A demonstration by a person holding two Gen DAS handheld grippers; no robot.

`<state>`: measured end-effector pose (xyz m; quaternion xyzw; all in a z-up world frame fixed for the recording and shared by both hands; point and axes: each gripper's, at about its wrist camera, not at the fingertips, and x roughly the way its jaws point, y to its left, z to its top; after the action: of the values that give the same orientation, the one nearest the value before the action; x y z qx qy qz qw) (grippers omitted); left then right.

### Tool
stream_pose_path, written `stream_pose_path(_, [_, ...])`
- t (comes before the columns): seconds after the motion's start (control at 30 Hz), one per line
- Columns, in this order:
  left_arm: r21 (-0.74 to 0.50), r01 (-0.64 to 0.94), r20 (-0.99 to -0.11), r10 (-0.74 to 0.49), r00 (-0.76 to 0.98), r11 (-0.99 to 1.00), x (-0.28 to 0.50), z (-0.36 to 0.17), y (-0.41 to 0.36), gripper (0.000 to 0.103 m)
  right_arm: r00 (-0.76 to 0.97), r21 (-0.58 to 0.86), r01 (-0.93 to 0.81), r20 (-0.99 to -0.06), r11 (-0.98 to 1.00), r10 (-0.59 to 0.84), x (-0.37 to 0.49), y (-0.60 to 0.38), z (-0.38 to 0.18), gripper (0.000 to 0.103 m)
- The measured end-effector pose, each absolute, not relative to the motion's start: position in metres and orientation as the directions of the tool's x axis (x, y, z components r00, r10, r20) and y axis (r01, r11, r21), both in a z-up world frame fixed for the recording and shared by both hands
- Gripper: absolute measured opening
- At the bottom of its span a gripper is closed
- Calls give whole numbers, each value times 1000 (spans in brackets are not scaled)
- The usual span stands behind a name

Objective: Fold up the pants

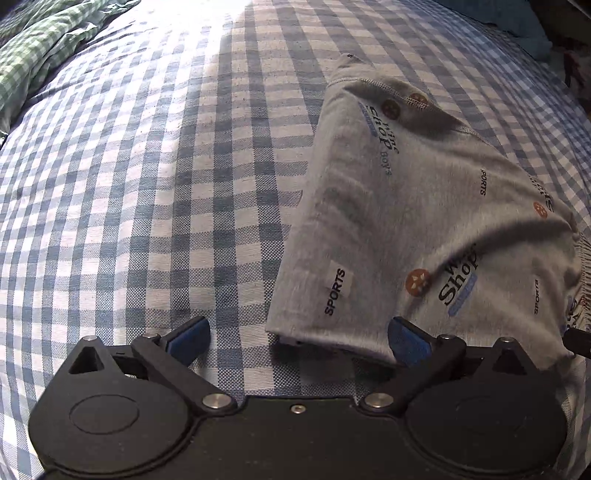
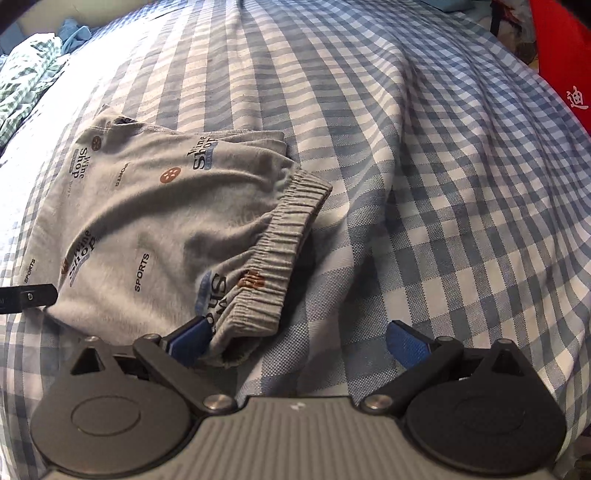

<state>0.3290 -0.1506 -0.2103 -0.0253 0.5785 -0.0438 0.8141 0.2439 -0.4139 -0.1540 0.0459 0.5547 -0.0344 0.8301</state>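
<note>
Grey pants (image 1: 417, 221) printed with "SPORTS" and "Wine Shop" lie folded into a compact bundle on the blue checked bedsheet (image 1: 147, 184). My left gripper (image 1: 299, 338) is open at the bundle's near left corner, its right blue pad (image 1: 408, 343) touching the cloth edge. In the right wrist view the same pants (image 2: 155, 221) lie at the left, with the elastic waistband (image 2: 284, 251) on the bundle's right side. My right gripper (image 2: 299, 338) is open at the waistband's near corner, its left pad (image 2: 192, 338) against the cloth. The left gripper's tip (image 2: 27, 297) shows at the left edge.
A green checked cloth (image 1: 40, 48) is bunched at the far left of the bed, also seen as green checked cloth (image 2: 26, 81) beside a light blue garment (image 2: 75, 33). A red object (image 2: 565, 62) stands past the bed's right edge. A dark teal item (image 1: 517, 26) lies far right.
</note>
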Motion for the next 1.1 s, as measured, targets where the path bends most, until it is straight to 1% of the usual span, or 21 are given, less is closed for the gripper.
stream_pose_path(0.23, [-100,17,-961,-101,259,995,326,-205,-149,102,385,89,107,-922,990,42,234,-423,-149,103])
stream_pose_path(0.37, [-135,8,-963,-133,234,991,323,-199,-136,102,448,158,71,-887,985,110,225,-434,-137,103])
stream_pose_path(0.53, [-132,0,-957,-127,259,991,326,-189,-125,102,514,232,-27,-831,972,212,233,-441,-123,103])
stream_pose_path(0.7, [-154,-10,-943,-144,301,988,344,-185,-130,102,497,352,-146,-782,924,376,277,-444,-122,103])
stream_pose_path(0.83, [-207,-23,-916,-185,356,978,365,-181,-140,102,465,457,-126,-757,881,459,327,-458,-133,103])
stream_pose_path(0.93, [-280,-49,-882,-237,407,959,381,-182,-143,102,452,497,-107,-747,861,487,358,-468,-142,103])
stream_pose_path(1.03, [-350,-83,-868,-289,403,933,399,-191,-142,102,421,556,-96,-729,825,540,381,-475,-156,103])
stream_pose_path(1.1, [-362,-100,-870,-297,395,927,406,-197,-144,102,390,599,-79,-717,797,578,393,-477,-165,103])
